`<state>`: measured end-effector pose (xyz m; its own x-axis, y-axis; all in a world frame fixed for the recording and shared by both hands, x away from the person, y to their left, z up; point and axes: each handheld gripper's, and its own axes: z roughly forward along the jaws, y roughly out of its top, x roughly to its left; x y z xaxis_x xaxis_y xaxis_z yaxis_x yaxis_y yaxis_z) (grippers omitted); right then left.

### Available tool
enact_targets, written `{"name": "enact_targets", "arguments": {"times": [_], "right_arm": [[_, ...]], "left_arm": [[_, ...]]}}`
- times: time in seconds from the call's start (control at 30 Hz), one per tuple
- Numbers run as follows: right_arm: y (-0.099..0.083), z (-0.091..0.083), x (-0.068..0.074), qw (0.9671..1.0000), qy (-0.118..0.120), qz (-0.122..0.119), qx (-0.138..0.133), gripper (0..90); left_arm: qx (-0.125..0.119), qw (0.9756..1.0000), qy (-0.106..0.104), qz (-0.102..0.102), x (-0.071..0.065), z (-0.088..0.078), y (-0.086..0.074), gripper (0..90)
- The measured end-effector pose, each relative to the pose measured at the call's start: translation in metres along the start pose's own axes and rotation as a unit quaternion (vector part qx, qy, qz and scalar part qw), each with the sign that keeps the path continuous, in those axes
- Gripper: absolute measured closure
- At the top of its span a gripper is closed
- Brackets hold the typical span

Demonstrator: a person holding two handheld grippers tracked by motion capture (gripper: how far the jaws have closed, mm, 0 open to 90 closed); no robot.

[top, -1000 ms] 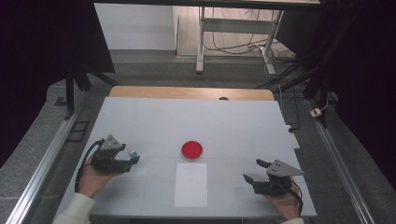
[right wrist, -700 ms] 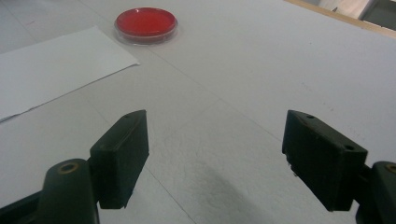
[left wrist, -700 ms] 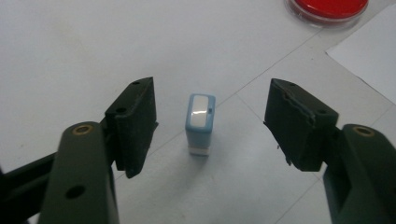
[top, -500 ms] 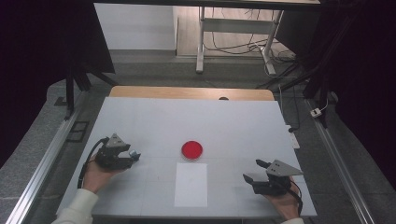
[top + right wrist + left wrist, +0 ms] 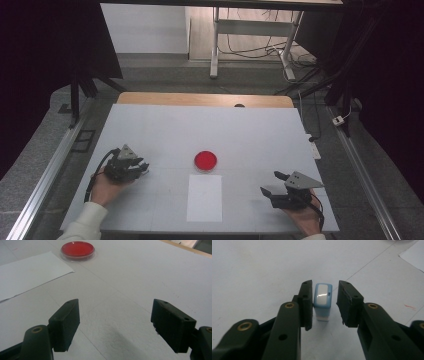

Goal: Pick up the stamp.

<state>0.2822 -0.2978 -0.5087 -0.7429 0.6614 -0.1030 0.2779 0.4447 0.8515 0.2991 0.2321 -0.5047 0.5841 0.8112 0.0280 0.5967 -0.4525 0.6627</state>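
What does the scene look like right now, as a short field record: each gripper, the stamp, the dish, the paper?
left gripper: jaws have just been closing around the stamp; one jaw at its side, a gap at the other
right gripper: open, nothing between jaws
blue stamp: upright on table
red dish: mid-table, untouched
white paper: flat, just in front of the dish

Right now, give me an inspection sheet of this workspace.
Surface: white table top, bare around the items.
Job's things: small blue stamp upright; red dish; white paper sheet flat.
Clutter: nothing seen.
Grippers: left gripper jaws just been closing, one touching the stamp, a gap at the other; right gripper wide open, nothing between.
Cables: black cable trails from the left gripper; wires on the floor.
Surroundings: metal frame, dark sides.
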Motion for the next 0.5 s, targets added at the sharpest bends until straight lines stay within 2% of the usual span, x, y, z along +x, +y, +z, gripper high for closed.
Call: {"name": "enact_targets", "arguments": {"times": [0.2,0.23,0.5], "right_arm": [[-0.0004,0.0003,-0.0003,1.0000,0.001,0.000,-0.001,22.9],[-0.0004,0.0002,-0.0005,1.0000,-0.001,-0.002,-0.001,22.8],[-0.0004,-0.0007,-0.0006,1.0000,-0.003,-0.002,0.003,22.9]], "left_arm": [[0.004,1.0000,0.001,0.003,-0.0001,0.0001,-0.0009,70.2],[0.005,1.0000,0.000,0.003,0.0000,0.0002,-0.0010,74.2],[0.003,1.0000,-0.003,0.008,-0.0010,-0.0003,-0.0010,75.9]]}}
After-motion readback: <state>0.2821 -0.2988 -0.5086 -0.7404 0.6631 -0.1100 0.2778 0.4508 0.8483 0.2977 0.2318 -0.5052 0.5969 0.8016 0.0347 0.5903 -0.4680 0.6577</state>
